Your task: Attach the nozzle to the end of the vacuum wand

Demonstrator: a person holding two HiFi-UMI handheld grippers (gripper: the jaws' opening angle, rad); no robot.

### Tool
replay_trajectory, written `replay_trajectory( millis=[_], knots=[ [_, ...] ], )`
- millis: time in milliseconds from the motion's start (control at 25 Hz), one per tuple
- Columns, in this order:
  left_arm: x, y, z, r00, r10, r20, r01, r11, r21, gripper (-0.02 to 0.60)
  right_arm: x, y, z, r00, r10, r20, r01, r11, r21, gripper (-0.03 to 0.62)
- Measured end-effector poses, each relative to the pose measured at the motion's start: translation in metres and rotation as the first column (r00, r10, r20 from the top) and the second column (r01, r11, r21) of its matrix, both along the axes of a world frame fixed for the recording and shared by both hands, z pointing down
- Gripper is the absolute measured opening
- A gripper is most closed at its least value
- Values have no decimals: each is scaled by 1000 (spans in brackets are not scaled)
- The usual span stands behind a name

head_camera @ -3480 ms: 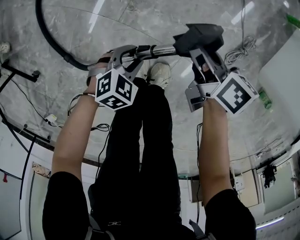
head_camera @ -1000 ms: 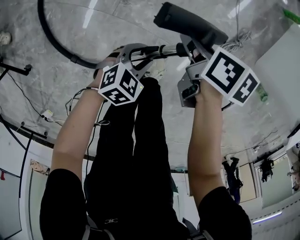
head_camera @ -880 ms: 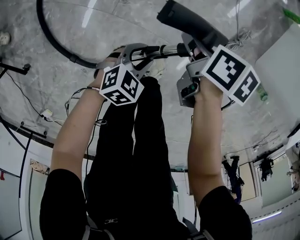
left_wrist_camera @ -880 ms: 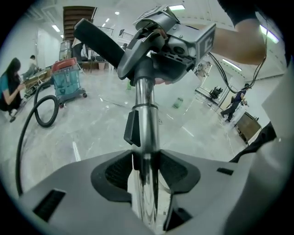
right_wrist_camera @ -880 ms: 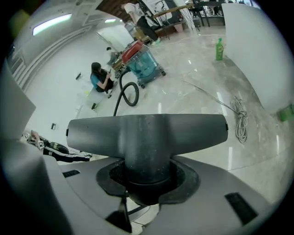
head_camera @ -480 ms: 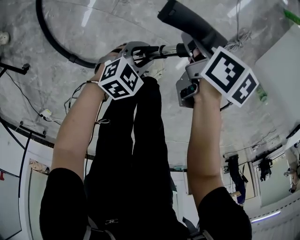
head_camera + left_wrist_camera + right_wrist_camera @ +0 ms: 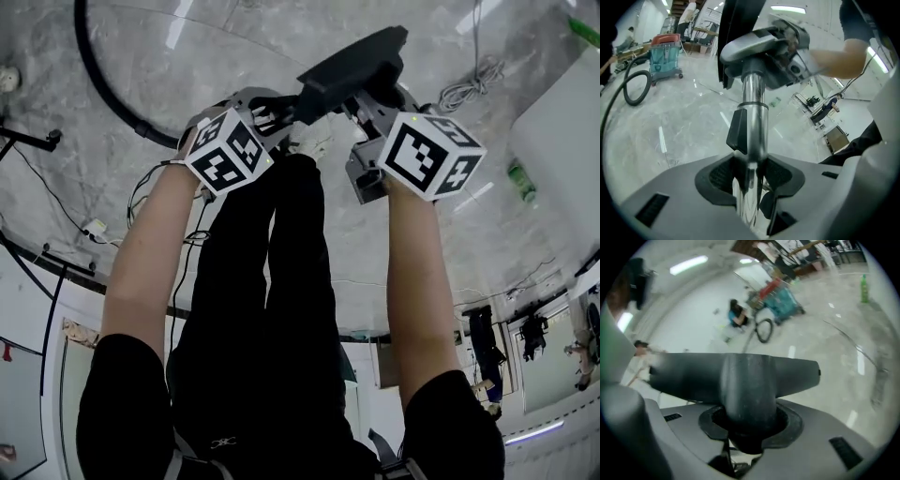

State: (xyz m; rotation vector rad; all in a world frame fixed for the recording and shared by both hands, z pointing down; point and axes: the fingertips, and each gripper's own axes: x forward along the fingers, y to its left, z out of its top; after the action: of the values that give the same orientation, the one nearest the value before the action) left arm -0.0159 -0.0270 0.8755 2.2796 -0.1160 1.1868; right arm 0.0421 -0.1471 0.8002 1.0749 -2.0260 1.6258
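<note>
The vacuum wand (image 7: 753,105) is being clamped by the left gripper (image 7: 750,176), apparently to steady its free end. The chrome tube is lying squarely between the fingers (image 7: 716,177), pressed from both sides. The floor nozzle (image 7: 740,373) is being grasped at its neck by the right gripper (image 7: 749,425), seemingly for lining up with the wand's end; whether they are already seated cannot be told.

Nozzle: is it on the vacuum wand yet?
Gripping looks done: the left gripper clamps the wand, the right gripper clamps the nozzle. In hand: the nozzle sits at the wand's tip. Left: I cannot tell whether it is fully seated; then letting go.
</note>
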Motion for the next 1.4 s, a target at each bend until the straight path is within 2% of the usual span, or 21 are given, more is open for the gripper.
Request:
replay_trajectory(
  millis=[40,80,120,160,200,240,320,400,520,640,760,880,960,1040,1080,1160,1280,1400],
  knots=[
    [3,5,3,1000,4,10,-4,1000,1,173,9,6,13,991,66,-113,-79,989,-123,160],
    [5,10,6,1000,11,12,-11,1000,-1,173,18,14,24,970,122,-211,-168,962,-214,161],
    [5,15,8,1000,18,10,-18,1000,-5,173,24,21,30,946,172,-275,-246,933,-261,161],
    [5,19,10,1000,26,7,-25,1000,-11,173,25,24,33,930,214,-299,-296,918,-264,161],
    [3,21,11,1000,31,2,-31,999,-18,173,24,24,31,928,243,-284,-312,922,-230,160],
    [1,20,10,999,34,-5,-34,999,-25,175,19,21,26,937,253,-239,-297,940,-167,158],
    [-2,14,7,999,38,-19,-39,999,-35,175,7,10,13,968,227,-109,-231,973,-23,156],
    [-2,7,6,999,32,-26,-33,999,-38,175,-1,0,6,984,178,-2,-177,982,73,152],
    [-2,-1,6,999,14,-41,-15,999,-38,175,-8,-10,3,989,123,78,-132,983,129,149],
    [1,-9,5,997,4,-74,-6,999,-34,175,-10,-18,4,988,98,119,-115,984,138,147],
    [6,-11,10,999,-6,-47,6,1000,-3,175,-3,-12,13,990,130,55,-135,985,109,152],
    [3,-18,29,999,-34,14,33,999,14,175,23,1,18,966,258,-23,-256,964,65,255],
    [-3,-24,45,997,-55,53,54,998,15,175,40,12,14,946,321,-46,-318,946,61,256],
    [-8,-29,65,994,-65,93,64,998,13,175,51,24,7,941,330,-68,-324,942,93,253],
    [-10,-31,76,991,-65,113,64,998,12,175,54,29,5,942,320,-99,-308,944,122,244],
    [-14,-34,100,986,-63,156,62,998,8,175,59,36,8,938,291,-188,-259,950,177,20],
    [-19,-35,139,975,-55,217,60,998,-16,175,56,40,17,936,252,-246,-197,954,226,15],
    [-26,-38,183,957,-29,289,47,997,-55,175,52,39,27,929,261,-263,-190,945,267,15]
  ],
)
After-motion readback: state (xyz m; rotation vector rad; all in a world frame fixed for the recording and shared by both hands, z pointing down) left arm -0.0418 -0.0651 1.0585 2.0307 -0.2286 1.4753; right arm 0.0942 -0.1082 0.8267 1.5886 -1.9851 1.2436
